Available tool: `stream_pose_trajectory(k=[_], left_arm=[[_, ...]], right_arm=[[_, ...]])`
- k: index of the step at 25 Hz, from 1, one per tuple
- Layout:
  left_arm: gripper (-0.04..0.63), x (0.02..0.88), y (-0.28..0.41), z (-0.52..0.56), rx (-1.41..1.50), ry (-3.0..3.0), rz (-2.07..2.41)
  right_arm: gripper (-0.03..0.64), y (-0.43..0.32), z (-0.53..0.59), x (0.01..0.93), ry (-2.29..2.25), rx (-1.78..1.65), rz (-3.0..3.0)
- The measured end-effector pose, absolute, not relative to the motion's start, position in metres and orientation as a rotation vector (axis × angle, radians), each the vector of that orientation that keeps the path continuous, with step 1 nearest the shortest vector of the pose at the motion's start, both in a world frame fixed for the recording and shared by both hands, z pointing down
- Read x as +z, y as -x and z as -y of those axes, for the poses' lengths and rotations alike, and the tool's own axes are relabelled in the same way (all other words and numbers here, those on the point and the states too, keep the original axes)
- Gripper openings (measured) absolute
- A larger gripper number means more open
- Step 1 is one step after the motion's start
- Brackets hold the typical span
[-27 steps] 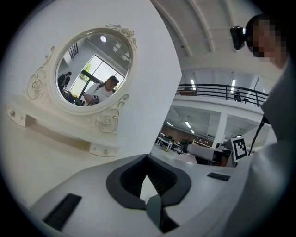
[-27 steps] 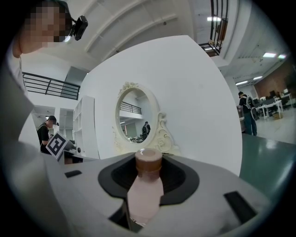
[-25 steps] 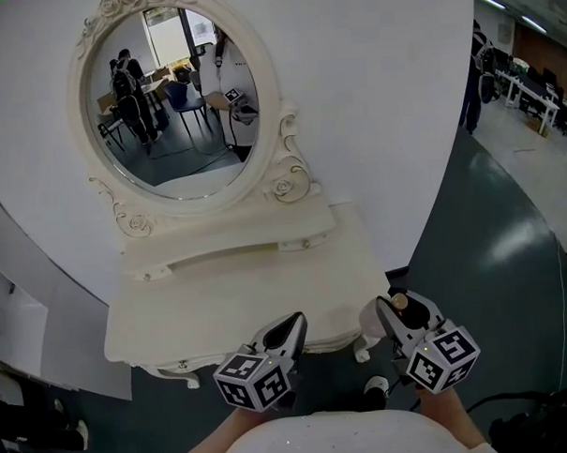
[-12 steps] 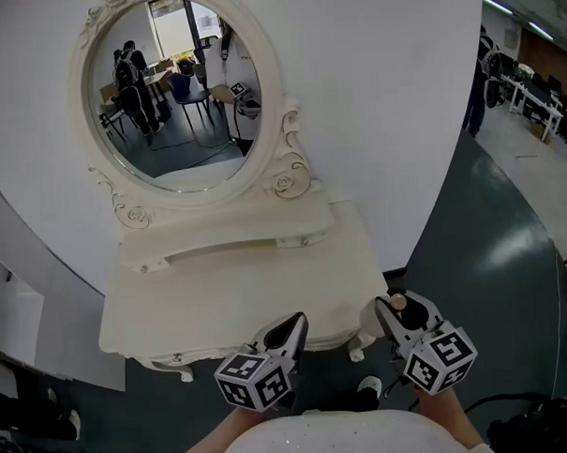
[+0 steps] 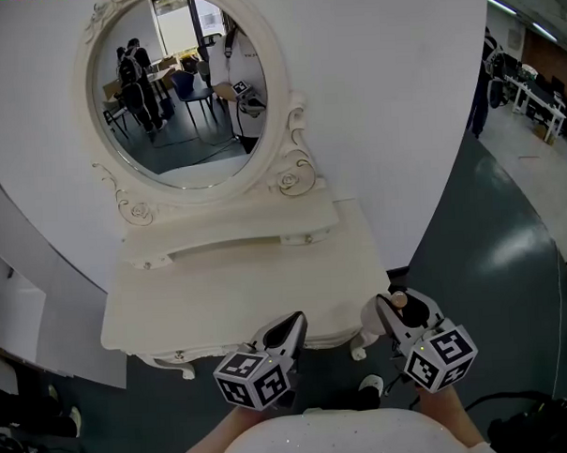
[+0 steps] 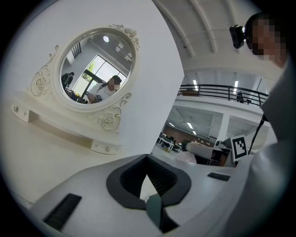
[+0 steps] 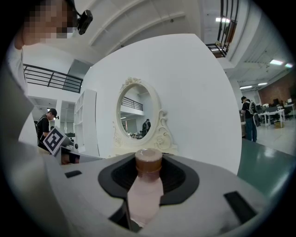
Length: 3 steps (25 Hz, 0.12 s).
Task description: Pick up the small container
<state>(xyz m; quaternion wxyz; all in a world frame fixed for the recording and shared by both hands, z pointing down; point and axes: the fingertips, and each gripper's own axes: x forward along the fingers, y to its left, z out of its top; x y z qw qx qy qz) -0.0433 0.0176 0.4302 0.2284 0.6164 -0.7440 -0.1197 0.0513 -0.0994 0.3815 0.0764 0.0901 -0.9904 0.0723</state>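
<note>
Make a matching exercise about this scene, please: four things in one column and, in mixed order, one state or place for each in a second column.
Things:
1. small bottle
2. left gripper
3. oval mirror
4. dressing table

States or places:
A. cream top, just ahead of both grippers
B. jaws together, nothing between them
C. reflects people in a room
D. clamped in the right gripper

Pairs: 1-D, 2-B, 3-C, 4-A.
</note>
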Motion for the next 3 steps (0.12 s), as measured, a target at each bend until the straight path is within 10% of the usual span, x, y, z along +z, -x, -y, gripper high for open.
stream_pose_trajectory(k=[3], left_arm=[[0.002, 0.4316, 0.0452, -0.0217, -0.329, -1.697, 2.048]], right_arm=[[0.127, -0.0495, 0.0955, 0.3826, -0.271, 0.216, 2.969]])
